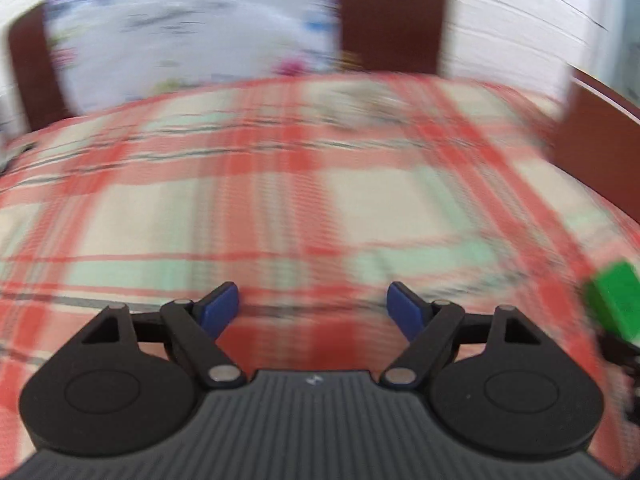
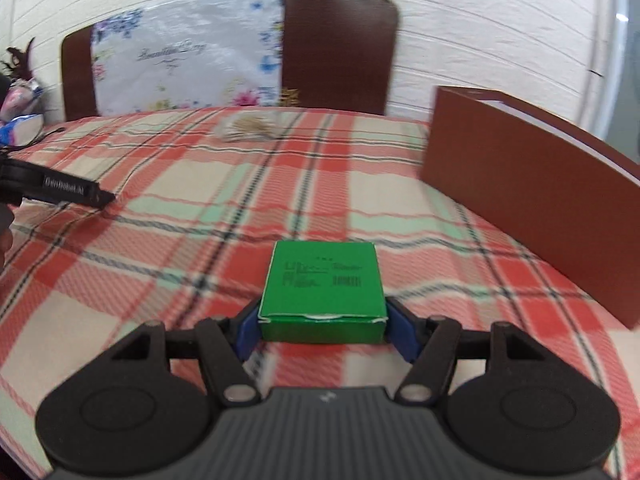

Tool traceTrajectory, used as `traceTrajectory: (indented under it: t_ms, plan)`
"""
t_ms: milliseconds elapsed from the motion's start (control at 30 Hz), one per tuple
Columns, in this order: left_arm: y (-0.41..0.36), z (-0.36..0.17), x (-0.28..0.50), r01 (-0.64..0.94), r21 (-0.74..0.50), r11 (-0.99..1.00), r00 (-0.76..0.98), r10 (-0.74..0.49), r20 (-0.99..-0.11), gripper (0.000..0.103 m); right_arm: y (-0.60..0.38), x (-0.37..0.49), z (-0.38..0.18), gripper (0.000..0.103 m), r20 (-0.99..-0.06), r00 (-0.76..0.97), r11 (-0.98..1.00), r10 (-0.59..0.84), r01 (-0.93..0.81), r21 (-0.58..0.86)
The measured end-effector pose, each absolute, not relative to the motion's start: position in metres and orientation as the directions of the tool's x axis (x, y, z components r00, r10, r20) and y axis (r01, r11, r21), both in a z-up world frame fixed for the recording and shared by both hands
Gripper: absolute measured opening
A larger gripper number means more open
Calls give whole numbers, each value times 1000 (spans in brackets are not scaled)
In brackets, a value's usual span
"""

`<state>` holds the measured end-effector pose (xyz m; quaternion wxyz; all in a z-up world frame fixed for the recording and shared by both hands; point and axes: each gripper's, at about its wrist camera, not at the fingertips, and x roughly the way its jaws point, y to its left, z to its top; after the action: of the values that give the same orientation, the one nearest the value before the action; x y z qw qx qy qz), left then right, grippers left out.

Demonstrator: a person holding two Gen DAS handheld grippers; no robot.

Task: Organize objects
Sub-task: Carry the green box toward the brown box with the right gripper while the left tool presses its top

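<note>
A flat green box [image 2: 322,280] with black print on its lid is held level just over the plaid tablecloth [image 2: 160,184]. My right gripper [image 2: 322,314] is shut on it, with a blue pad on each side of its near end. The left wrist view is blurred, and the same green box [image 1: 616,304] shows at its right edge. My left gripper [image 1: 312,292] stands open over bare cloth with nothing between its blue pads [image 1: 220,308]. One black finger of the left gripper [image 2: 64,190] reaches in at the left edge of the right wrist view.
A long brown box [image 2: 520,200] stands on the table's right side. A small tan heap [image 2: 248,128] lies near the far edge. Behind the table stands a brown chair [image 2: 340,48] draped with a floral sheet [image 2: 184,52]. Odd items [image 2: 20,108] sit at the far left.
</note>
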<state>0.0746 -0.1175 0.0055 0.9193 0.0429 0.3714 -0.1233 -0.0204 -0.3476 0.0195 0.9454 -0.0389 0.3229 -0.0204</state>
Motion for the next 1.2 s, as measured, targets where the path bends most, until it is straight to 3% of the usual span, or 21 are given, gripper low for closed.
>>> traceTrajectory:
  t_ms: [167, 333, 967, 1200]
  plan:
    - [-183, 18, 68, 416, -226, 881, 461, -418, -783, 82, -358, -44, 16, 63, -575, 814, 994, -88, 31, -108]
    - [-219, 20, 64, 425, -349, 835, 313, -497, -809, 81, -372, -58, 14, 63, -551, 831, 996, -74, 36, -79]
    - [-285, 21, 47, 487, -237, 841, 360, -441, -822, 66, -383, -68, -1, 70, -456, 890, 999, -24, 11, -32]
    - [-285, 22, 46, 487, -237, 841, 365, -442, -819, 65, -380, -63, -4, 70, -447, 894, 999, -40, 23, -43]
